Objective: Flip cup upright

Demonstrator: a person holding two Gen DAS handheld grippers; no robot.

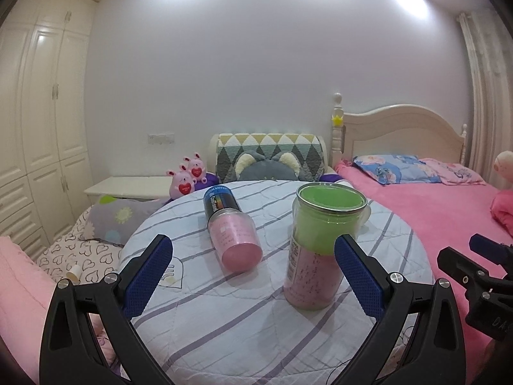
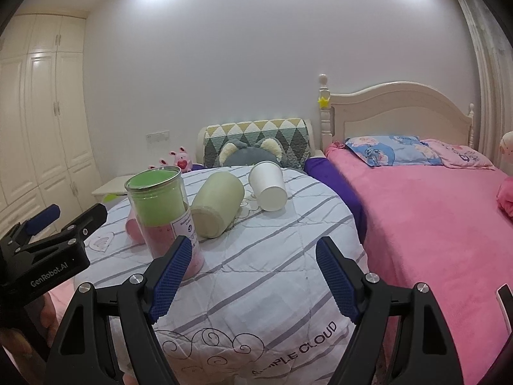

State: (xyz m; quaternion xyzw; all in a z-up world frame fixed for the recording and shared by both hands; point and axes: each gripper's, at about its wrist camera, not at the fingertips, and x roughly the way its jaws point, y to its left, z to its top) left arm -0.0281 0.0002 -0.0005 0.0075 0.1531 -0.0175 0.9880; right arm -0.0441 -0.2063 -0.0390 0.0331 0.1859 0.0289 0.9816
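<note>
A clear cup with green and pink filling [image 1: 315, 243] stands upright on the round striped table [image 1: 224, 304]; it also shows in the right wrist view [image 2: 163, 211]. A clear pink cup with a dark can in it [image 1: 232, 231] lies on its side left of it. A cream cup [image 2: 218, 203] lies on its side and a white cup [image 2: 267, 186] stands upside down in the right wrist view. My left gripper [image 1: 253, 276] is open, its right finger beside the upright cup. My right gripper [image 2: 253, 280] is open and empty, nearer than the cups.
A pink bed [image 2: 433, 211] with pillows lies right of the table. A patterned headboard cushion [image 2: 256, 141] and plush toys [image 1: 186, 179] are behind it. White wardrobes [image 1: 41, 128] stand at the left. A white nightstand [image 1: 128, 187] is behind the table.
</note>
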